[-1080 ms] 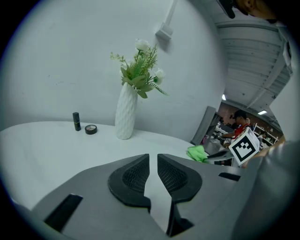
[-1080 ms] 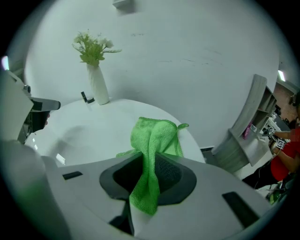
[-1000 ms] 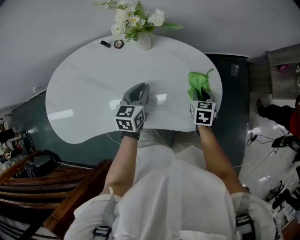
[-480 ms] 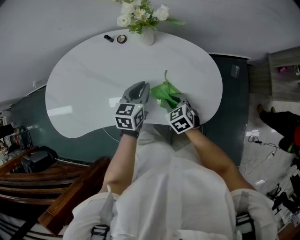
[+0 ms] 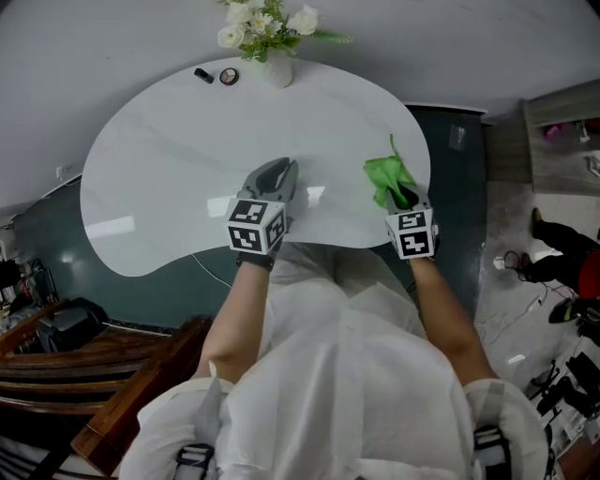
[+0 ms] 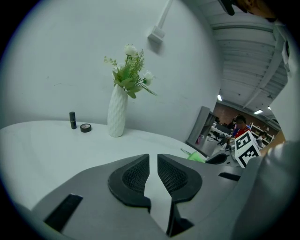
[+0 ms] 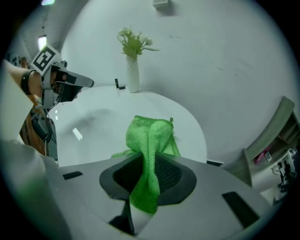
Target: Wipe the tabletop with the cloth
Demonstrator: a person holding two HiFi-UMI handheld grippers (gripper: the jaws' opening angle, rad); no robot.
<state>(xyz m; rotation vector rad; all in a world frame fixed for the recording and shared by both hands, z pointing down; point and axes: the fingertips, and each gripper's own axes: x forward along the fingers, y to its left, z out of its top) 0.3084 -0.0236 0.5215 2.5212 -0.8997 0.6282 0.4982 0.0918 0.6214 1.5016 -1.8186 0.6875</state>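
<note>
**Operator:** What is the right tool [image 5: 401,194] gripping?

**Technician:** It is pinching the green cloth [image 5: 386,173] between its pads. One fold is running down through the jaws, and the rest is bunching up beyond the tips.

**Operator:** Where is the cloth sitting relative to the counter [image 5: 169,178]?

**Technician:** It is lying over the counter's right end, near the edge. It appears to be touching the white surface, but neither view is showing the contact clearly.

**Operator:** And what is the left tool [image 5: 277,171] doing?

**Technician:** It is hovering over the counter's near middle, well apart from the cloth. Its jaws are pressing almost together, leaving only a thin slit, and they are holding nothing.

**Operator:** What else is standing on the counter?

**Technician:** A white vase [image 5: 277,70] of flowers [image 5: 267,21] is standing at the far edge. A small dark cylinder [image 5: 203,75] and a small round item [image 5: 229,77] are sitting just to its left.
</note>
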